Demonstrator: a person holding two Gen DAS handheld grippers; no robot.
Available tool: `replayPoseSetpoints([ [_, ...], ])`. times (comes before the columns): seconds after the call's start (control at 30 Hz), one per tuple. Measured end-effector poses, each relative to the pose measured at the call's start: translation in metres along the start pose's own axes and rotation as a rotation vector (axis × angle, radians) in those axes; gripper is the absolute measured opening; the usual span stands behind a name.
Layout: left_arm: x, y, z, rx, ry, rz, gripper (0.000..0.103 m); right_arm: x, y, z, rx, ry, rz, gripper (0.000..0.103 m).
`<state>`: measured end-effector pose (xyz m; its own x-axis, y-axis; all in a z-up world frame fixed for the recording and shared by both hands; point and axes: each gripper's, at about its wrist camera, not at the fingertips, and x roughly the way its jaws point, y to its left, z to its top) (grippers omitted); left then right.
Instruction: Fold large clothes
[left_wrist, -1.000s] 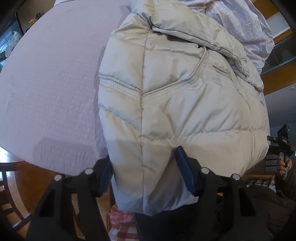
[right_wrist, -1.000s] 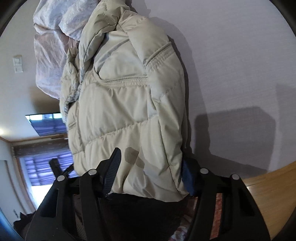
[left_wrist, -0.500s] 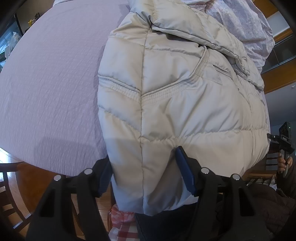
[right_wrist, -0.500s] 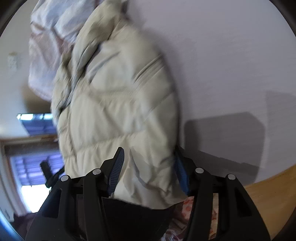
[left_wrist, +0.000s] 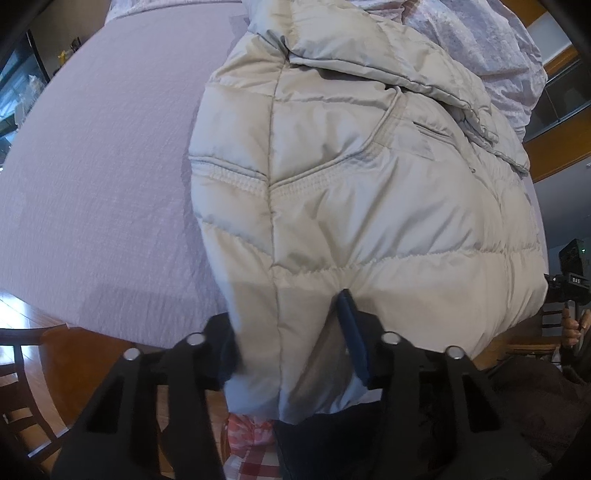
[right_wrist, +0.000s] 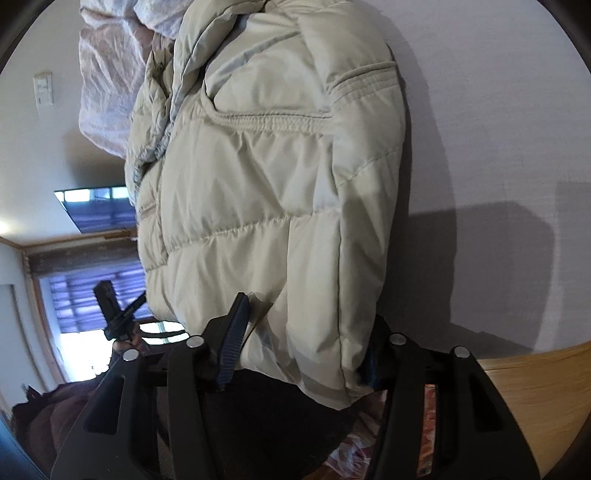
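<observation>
A puffy beige quilted jacket (left_wrist: 351, 184) lies on a lavender cloth-covered table (left_wrist: 92, 166), its hem hanging over the near edge. My left gripper (left_wrist: 288, 343) straddles the hem's left corner; its jaws are closing, and the right pad (left_wrist: 351, 332) dents the padding. In the right wrist view the same jacket (right_wrist: 277, 184) fills the middle. My right gripper (right_wrist: 304, 343) is closing on the hem's other corner, and its left pad (right_wrist: 236, 332) digs into the fabric. Each gripper's far pad is partly hidden by the jacket.
A crumpled lavender floral cloth (left_wrist: 480, 48) lies beyond the jacket's collar. The table's wooden rim (right_wrist: 535, 387) shows near me. A dark chair (left_wrist: 14, 369) stands at the lower left. A hand (left_wrist: 572, 325) holds the other gripper at the right edge. A red checked cloth (left_wrist: 251, 443) is below.
Both grippers' jaws have narrowed onto the jacket hem, pinching the padding. The right gripper shifted sideways, so the jacket looks larger and nearer in its view. The left has barely moved.
</observation>
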<state>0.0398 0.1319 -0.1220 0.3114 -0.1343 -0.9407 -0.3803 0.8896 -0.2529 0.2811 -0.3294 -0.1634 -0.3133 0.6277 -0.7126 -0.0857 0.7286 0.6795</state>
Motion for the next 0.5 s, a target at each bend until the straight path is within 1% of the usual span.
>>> replayPoseSetpoints([
  [0.03, -0.002, 0.0, 0.0, 0.006, -0.005, 0.007, 0.036, -0.002, 0.002, 0.0, -0.006, -0.006, -0.006, 0.035],
  [0.07, -0.005, -0.002, 0.0, 0.016, -0.016, 0.017, 0.03, -0.004, 0.003, 0.001, -0.011, -0.011, -0.008, 0.031],
  [0.13, -0.012, -0.005, 0.001, 0.038, -0.033, 0.037, 0.024, -0.007, 0.012, 0.001, -0.035, -0.032, -0.022, 0.022],
  [0.17, -0.015, -0.006, 0.002, 0.049, -0.041, 0.045, 0.02, -0.008, 0.014, 0.002, -0.047, -0.038, -0.028, 0.021],
  [0.27, -0.024, -0.012, 0.005, 0.083, -0.059, 0.067, 0.015, -0.016, 0.025, 0.004, -0.089, -0.074, -0.046, 0.016],
  [0.5, -0.049, -0.026, 0.016, 0.138, -0.12, 0.104, 0.012, -0.039, 0.052, 0.009, -0.186, -0.167, -0.067, 0.014],
])
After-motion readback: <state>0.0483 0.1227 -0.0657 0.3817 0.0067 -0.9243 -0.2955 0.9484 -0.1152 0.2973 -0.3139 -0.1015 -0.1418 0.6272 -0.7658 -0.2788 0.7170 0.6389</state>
